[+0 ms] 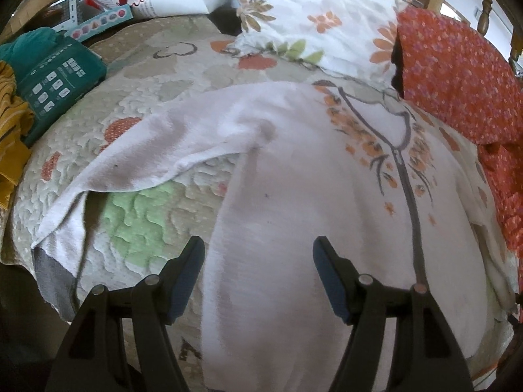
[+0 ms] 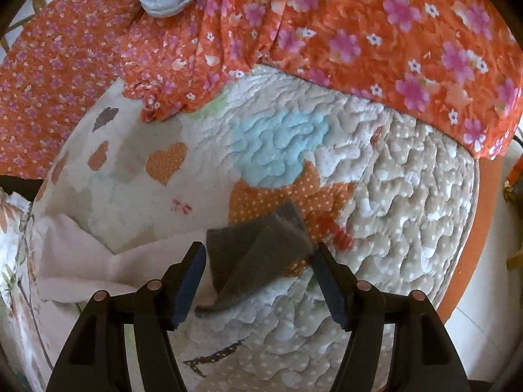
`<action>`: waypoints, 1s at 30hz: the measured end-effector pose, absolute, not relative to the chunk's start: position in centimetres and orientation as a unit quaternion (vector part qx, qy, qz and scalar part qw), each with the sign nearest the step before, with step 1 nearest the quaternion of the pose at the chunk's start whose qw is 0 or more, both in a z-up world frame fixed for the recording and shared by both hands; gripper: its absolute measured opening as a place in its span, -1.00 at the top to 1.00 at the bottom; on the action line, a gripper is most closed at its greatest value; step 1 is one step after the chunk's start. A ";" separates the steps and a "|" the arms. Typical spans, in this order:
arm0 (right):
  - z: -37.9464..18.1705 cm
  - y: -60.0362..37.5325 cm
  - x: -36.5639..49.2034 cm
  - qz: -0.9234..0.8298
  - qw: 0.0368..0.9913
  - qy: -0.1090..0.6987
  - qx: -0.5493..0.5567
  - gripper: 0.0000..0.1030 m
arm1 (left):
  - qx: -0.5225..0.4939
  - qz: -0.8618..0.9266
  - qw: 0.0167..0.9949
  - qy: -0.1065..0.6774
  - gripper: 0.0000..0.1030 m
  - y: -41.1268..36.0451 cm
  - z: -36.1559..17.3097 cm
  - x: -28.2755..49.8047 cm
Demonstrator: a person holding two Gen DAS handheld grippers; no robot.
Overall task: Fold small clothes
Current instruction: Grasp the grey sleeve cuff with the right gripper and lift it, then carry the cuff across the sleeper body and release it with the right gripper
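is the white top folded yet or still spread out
Mostly spread: the white top lies flat on the quilt, one sleeve stretched out sideways, its grey cuff unfolded.

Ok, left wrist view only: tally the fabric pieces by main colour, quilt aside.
White: 2, top, flowered pillow
Orange: 1, flowered cloth
Yellow: 1, striped cloth
Teal: 1, bunched cloth
Total: 5

My quilted bed (image 1: pixel 137 124): white shirt (image 1: pixel 278 196) near, floral pillow (image 1: pixel 320 16) far, orange cloth (image 1: pixel 457 75) right, teal box (image 1: pixel 59 81) left.
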State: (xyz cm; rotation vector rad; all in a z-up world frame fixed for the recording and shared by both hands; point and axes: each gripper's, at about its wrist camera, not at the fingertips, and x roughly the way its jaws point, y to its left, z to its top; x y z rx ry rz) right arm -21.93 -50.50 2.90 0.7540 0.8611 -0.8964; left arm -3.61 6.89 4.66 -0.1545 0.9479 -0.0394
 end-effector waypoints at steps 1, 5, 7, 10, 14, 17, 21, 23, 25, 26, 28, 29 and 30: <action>2.9 -50.5 -21.9 -0.408 0.747 0.393 0.348 0.11 | -0.076 -0.022 0.885 0.458 -0.32 6.7 4.6 -3.6; 2.7 -50.7 -21.2 -0.330 0.772 0.367 0.402 0.87 | -0.081 -0.032 0.881 0.465 -0.32 6.0 4.5 -3.4; 3.9 -50.6 -20.2 -0.298 0.793 0.350 0.401 0.89 | -0.085 -0.038 0.881 0.465 -0.32 5.6 4.8 -3.3; 7.2 -50.7 -19.5 -0.265 0.826 0.302 0.396 0.89 | -0.086 -0.043 0.886 0.454 -0.32 4.8 5.6 -3.3; 13.4 -50.9 -20.9 -0.295 0.867 0.216 0.340 0.89 | -0.082 -0.049 0.891 0.444 -0.33 3.8 6.0 -3.4; 13.3 -51.9 -21.3 -0.344 0.858 0.224 0.309 0.89 | -0.074 -0.049 0.889 0.450 -0.34 3.5 5.6 -3.2; 9.4 -54.7 -21.9 -0.395 0.824 0.265 0.308 0.89 | -0.078 -0.039 0.884 0.459 -0.34 4.3 4.9 -3.0; 7.6 -56.4 -23.2 -0.397 0.805 0.269 0.350 0.89 | -0.083 -0.033 0.882 0.462 -0.34 4.8 4.6 -2.8; 6.5 -57.4 -24.2 -0.402 0.792 0.270 0.372 0.89 | -0.087 -0.028 0.881 0.464 -0.34 5.3 4.4 -2.7; 6.1 -57.8 -24.8 -0.401 0.786 0.269 0.385 0.90 | -0.089 -0.026 0.880 0.466 -0.34 5.6 4.3 -2.6; 5.6 -58.4 -25.3 -0.387 0.782 0.264 0.412 0.89 | -0.093 -0.028 0.879 0.467 -0.34 6.1 4.3 -2.6; 5.7 -58.3 -25.1 -0.377 0.784 0.261 0.418 0.89 | -0.093 -0.027 0.878 0.468 -0.34 6.4 4.4 -2.5; 6.0 -58.1 -24.8 -0.374 0.787 0.263 0.413 0.89 | -0.091 -0.025 0.877 0.471 -0.34 6.6 4.5 -2.4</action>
